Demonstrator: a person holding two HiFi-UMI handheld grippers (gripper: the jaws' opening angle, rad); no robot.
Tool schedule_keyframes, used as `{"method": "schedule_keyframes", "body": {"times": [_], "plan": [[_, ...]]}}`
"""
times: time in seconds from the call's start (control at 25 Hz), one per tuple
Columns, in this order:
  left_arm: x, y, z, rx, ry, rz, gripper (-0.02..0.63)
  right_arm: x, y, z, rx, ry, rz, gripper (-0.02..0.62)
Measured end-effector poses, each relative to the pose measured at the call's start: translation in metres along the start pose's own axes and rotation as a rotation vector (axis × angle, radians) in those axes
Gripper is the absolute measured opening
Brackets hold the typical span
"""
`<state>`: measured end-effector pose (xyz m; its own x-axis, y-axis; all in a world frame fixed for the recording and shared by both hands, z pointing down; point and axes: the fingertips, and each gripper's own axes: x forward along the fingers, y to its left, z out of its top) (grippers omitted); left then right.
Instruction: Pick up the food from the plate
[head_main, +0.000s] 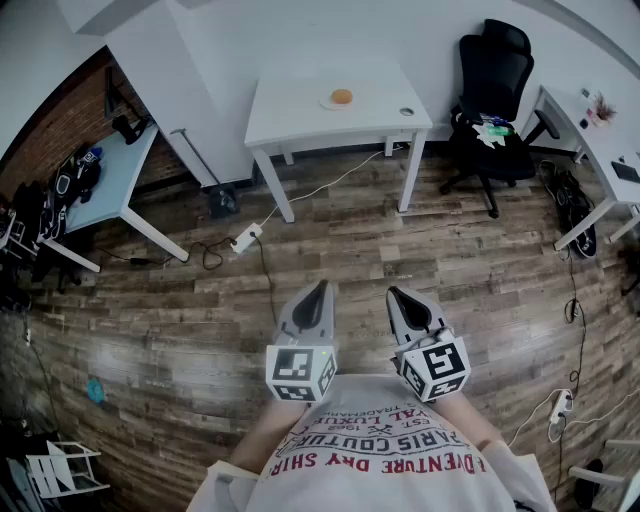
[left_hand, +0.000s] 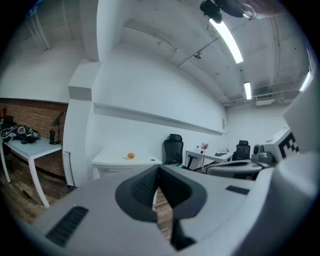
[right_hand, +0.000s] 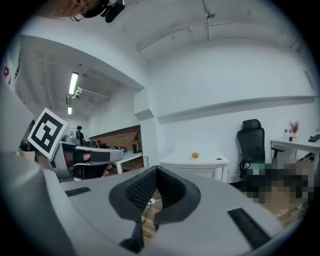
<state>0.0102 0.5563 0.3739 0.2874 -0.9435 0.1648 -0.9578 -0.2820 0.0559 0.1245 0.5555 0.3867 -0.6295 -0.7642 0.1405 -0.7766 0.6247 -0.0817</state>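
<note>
Far ahead in the head view stands a white table (head_main: 300, 115), and on it a small white plate (head_main: 327, 102) carries a round orange piece of food (head_main: 341, 96). The same food shows tiny in the left gripper view (left_hand: 130, 155) and in the right gripper view (right_hand: 195, 155). Both grippers are held side by side close to the person's body, several steps short of the table. My left gripper (head_main: 322, 288) (left_hand: 159, 168) is shut with nothing in it. My right gripper (head_main: 394, 293) (right_hand: 156, 169) has its tips together and is likewise empty.
A black office chair (head_main: 492, 80) stands right of the table, beside a white desk (head_main: 600, 150). A light-blue desk (head_main: 110, 180) with dark gear lies at left. A power strip (head_main: 245, 238) and cables lie on the wooden floor before the table. A small round disc (head_main: 406, 111) sits on the table's right corner.
</note>
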Motion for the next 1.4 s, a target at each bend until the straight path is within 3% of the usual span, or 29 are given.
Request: {"method": "schedule_keyframes", "body": {"times": [0.4, 0.92, 1.16, 1.4], "plan": [[-0.001, 0.005, -0.002, -0.003, 0.005, -0.003, 0.008, 0.000, 0.006, 0.000, -0.010, 0.009, 0.000, 0.012], [0.009, 0.013, -0.022, -0.024, 0.061, 0.002, 0.008, 0.007, -0.017, -0.024, 0.107, 0.054, -0.058, 0.012], [0.051, 0.042, -0.029, -0.039, 0.096, -0.008, 0.008, 0.048, -0.037, -0.028, 0.130, 0.078, -0.086, 0.014], [0.126, 0.087, -0.016, -0.070, 0.108, -0.049, 0.008, 0.120, -0.075, -0.020, 0.122, 0.125, -0.152, 0.014]]}}
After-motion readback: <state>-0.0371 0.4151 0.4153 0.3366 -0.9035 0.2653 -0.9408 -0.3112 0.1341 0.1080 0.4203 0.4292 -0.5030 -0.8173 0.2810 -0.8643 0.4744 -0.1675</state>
